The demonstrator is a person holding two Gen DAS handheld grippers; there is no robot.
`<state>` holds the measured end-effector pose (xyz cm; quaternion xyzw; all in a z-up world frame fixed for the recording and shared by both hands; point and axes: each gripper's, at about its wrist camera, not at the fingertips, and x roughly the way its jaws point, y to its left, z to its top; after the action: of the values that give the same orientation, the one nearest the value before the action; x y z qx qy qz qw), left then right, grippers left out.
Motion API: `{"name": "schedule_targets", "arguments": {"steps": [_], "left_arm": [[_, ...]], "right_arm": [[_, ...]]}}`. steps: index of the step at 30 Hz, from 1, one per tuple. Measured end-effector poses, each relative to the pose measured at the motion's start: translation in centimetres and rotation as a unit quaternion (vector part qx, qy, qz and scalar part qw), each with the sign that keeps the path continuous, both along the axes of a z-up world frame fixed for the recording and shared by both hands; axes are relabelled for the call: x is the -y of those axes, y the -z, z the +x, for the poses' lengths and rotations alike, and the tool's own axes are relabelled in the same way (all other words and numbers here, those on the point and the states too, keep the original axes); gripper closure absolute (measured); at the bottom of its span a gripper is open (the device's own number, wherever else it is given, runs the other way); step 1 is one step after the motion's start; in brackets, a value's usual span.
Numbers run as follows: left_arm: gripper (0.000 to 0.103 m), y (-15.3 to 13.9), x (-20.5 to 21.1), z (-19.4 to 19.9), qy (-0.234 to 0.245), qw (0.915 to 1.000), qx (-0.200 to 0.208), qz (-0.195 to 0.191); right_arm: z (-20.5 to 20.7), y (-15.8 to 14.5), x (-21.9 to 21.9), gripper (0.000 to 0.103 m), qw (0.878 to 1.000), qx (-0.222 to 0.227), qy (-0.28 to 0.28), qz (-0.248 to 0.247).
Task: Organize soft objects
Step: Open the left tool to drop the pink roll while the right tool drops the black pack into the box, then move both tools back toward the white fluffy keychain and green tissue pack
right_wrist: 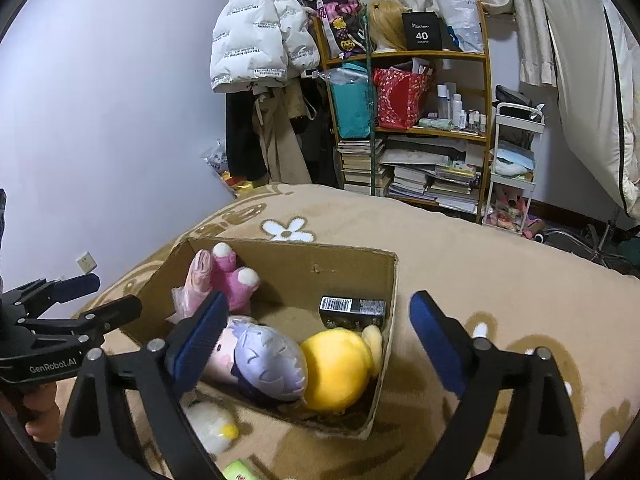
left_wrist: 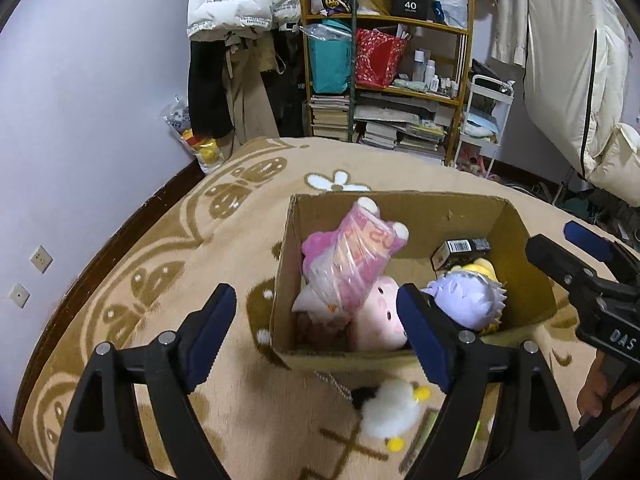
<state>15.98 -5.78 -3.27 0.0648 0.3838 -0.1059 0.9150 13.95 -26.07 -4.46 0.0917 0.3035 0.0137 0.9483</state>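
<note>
Toys fill the cardboard box (right_wrist: 394,280); both our left gripper (left_wrist: 316,336) and right gripper (right_wrist: 320,340) hang released and empty above it. We judge the white chick (left_wrist: 394,416) on the blanket (left_wrist: 224,224), just outside the box, the next pick-up.

An open brown cardboard box (right_wrist: 352,276) sits on the beige patterned blanket, holding a pink plush toy wrapped in clear plastic (left_wrist: 352,256) propped against its left wall, a pale pink plush (left_wrist: 380,320), a lilac-haired plush doll (right_wrist: 268,364) lying on its side, and a round yellow plush (right_wrist: 336,368) touching it. A small black carton with a barcode (right_wrist: 352,310) lies at the far right corner (not soft). A fluffy white plush with yellow tips (left_wrist: 394,412) lies outside, just beside the box's near wall.
</note>
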Motion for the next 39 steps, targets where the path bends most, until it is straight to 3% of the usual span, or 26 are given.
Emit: {"name": "schedule_targets", "arguments": {"steps": [4,10,16,25,39], "left_arm": [[0.006,-0.8,-0.9,-1.1,-0.003,1.0000,-0.007,0.000],[0.004,-1.8,-2.1,-2.9,-0.005,0.9999,-0.014,-0.001],[0.003,-1.8,-2.1,-4.2,0.009,0.9986,-0.050,0.015],[0.003,-1.5,-0.7,-6.1,0.039,0.9957,-0.068,0.050],[0.003,2.8,-0.5,-4.6,0.031,0.9858,-0.156,0.054]], "right_arm": [[-1.2,-0.4,-0.7,0.000,1.000,-0.002,-0.006,-0.006],[-3.4,-0.7,-1.6,0.000,1.000,-0.011,-0.019,-0.005],[-5.3,-0.9,-2.5,0.000,1.000,-0.025,-0.019,-0.002],[-7.5,-0.1,-3.1,0.000,0.996,-0.084,-0.017,0.013],[-7.2,4.5,-3.3,0.000,0.984,-0.175,-0.019,0.031]]}}
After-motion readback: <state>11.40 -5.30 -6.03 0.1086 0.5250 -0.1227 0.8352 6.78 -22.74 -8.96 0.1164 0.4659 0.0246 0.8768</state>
